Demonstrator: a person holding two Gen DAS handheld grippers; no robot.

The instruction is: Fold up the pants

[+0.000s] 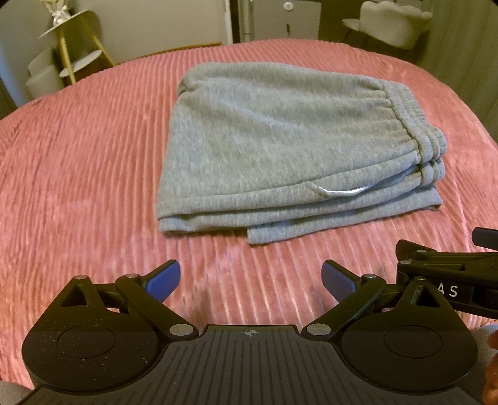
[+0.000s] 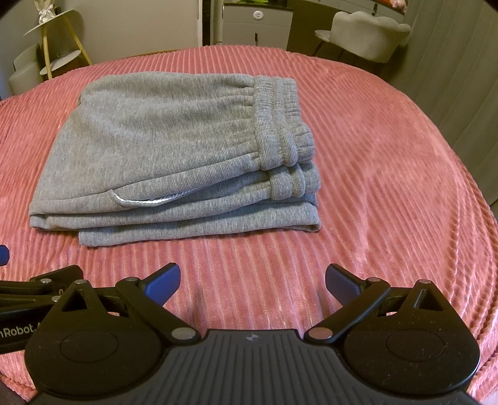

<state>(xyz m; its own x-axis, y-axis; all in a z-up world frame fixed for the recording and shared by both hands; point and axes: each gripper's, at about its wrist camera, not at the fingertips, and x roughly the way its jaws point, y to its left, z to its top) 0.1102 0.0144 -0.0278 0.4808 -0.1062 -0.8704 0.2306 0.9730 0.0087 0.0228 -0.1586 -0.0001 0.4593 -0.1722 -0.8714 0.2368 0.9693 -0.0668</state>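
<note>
Grey sweatpants [image 1: 280,140] [image 2: 174,146] lie folded into a thick stack on the pink ribbed bedspread [image 1: 77,174] [image 2: 389,174]. The elastic waistband sits at the stack's right end, and a white-edged pocket opening shows on the near side. My left gripper [image 1: 250,280] hovers open over the bedspread, short of the stack's near edge, with nothing between its blue pads. My right gripper [image 2: 252,283] is likewise open and empty, just short of the stack's near right part. Each gripper's black body shows at the edge of the other's view.
A gold-legged tiered side table [image 1: 74,46] [image 2: 59,37] stands beyond the bed at the back left. At the back right there is a pale upholstered chair [image 1: 395,25] [image 2: 370,34], with white cabinets [image 2: 258,28] behind. A curtain [image 2: 467,93] hangs at the right.
</note>
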